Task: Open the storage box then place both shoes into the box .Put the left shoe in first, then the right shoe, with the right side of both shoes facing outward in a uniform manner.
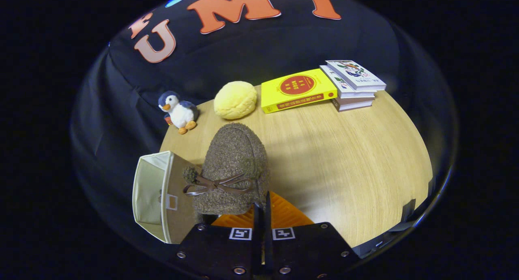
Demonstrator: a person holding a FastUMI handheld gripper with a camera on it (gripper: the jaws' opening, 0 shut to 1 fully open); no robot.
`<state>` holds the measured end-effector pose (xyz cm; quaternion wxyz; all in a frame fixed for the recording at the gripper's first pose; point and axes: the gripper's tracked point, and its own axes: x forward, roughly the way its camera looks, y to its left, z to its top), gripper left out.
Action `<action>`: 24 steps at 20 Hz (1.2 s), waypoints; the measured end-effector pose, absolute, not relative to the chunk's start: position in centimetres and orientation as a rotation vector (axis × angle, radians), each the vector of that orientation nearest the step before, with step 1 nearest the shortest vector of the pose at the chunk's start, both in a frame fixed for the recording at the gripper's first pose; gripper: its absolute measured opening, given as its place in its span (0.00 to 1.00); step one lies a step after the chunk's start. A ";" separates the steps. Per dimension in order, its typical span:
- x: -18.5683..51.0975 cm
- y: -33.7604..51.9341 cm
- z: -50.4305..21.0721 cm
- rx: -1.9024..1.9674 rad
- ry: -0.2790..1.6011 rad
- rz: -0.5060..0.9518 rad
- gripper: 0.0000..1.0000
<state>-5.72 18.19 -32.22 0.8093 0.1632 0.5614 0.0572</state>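
Gripper (pixel 262 209) fingers pinched on the heel rim of a brown fuzzy shoe (pixel 233 166), toe pointing away, beside the open storage box (pixel 156 194).

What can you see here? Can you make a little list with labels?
holding: hand-held gripper, fingers nearly together, pinching the fuzzy brown shoe at its heel edge
shoe detail: brown ribbon bow, toe pointing away
storage box: open, beside the shoe, inside looks empty
table: light wood
far edge: penguin toy, yellow round cushion, yellow book, stack of books
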 end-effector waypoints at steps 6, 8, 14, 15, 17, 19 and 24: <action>-5.1 26.9 -27.9 0.349 1.180 0.230 0.04; -5.2 29.6 -27.2 0.342 1.181 0.255 0.04; -5.1 35.5 -27.3 0.307 1.198 0.286 0.04; -5.2 36.3 -27.7 0.299 1.206 0.290 0.04; -5.4 37.5 -28.6 0.285 1.220 0.287 0.04; -5.7 38.3 -29.8 0.270 1.244 0.271 0.04; -7.3 39.9 -32.3 0.233 1.320 0.239 0.04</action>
